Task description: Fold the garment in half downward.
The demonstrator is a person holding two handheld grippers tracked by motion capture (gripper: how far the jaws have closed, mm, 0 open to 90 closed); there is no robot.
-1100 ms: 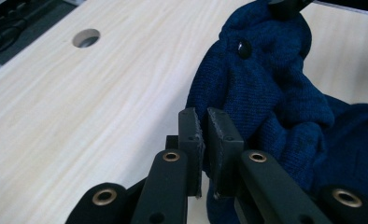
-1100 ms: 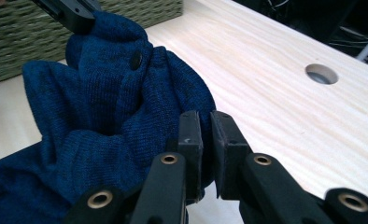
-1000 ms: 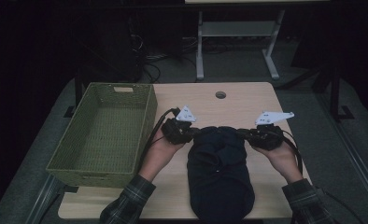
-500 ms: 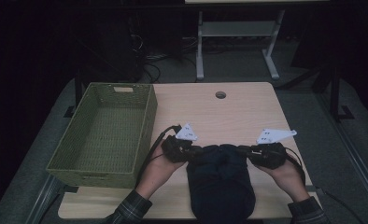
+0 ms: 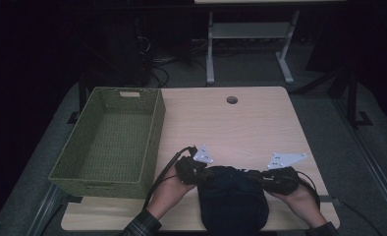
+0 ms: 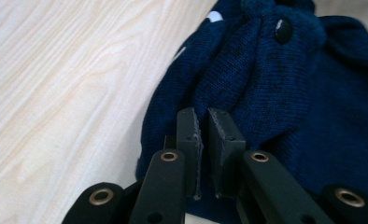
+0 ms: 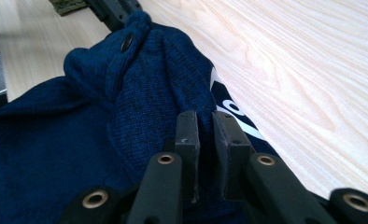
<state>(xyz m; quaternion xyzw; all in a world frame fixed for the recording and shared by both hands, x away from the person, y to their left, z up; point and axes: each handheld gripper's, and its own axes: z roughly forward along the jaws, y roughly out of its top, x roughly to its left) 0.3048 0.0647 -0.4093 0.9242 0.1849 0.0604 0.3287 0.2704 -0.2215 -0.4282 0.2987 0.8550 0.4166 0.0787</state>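
My left gripper (image 6: 203, 128) pinching the navy knit garment (image 5: 233, 201), my right gripper (image 7: 204, 130) nipping its other side, garment on the wooden table (image 5: 240, 128), green woven basket (image 5: 108, 137) alongside.

The navy knit garment (image 5: 233, 201) is cut off at the bottom edge.

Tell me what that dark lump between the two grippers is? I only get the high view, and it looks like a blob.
Observer: It's a navy knitted garment; the left gripper view shows its woolly weave.
Operator: Anything on it?
Observer: A black button near the bunched top.
Operator: Are the grippers pinching it?
Observer: Yes. The left gripper and right gripper each have jaws nearly together on a fold of knit.
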